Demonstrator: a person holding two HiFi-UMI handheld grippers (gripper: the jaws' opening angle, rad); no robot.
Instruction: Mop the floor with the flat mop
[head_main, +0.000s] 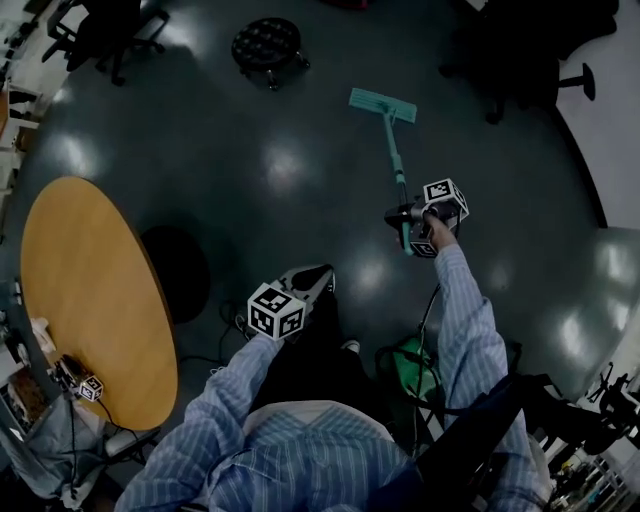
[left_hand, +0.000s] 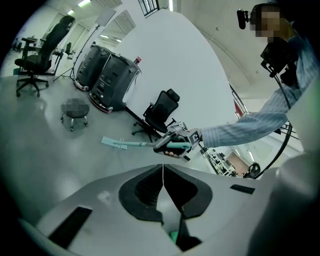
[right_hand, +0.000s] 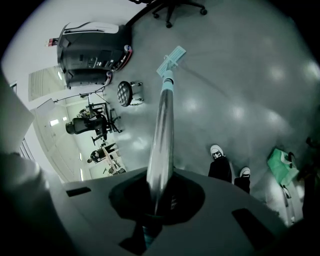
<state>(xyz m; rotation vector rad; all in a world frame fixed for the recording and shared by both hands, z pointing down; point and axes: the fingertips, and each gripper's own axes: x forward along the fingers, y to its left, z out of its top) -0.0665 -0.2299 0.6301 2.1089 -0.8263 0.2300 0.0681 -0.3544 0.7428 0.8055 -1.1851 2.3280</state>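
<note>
On the dark floor (head_main: 250, 170) the flat mop (head_main: 393, 150) runs straight ahead from the right gripper (head_main: 403, 215), its jaws clamping the handle; the left gripper (head_main: 318, 280) has its jaws closed, empty.

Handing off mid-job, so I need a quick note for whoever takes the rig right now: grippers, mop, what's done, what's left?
Right gripper: jaws shut on the mop handle.
Left gripper: jaws shut, nothing between them.
Mop head: down on the floor, out ahead of the person, not far from the round stool.
Done: mop gripped and set down. How much is already mopped cannot be told.
Left: sweep the floor.
</note>
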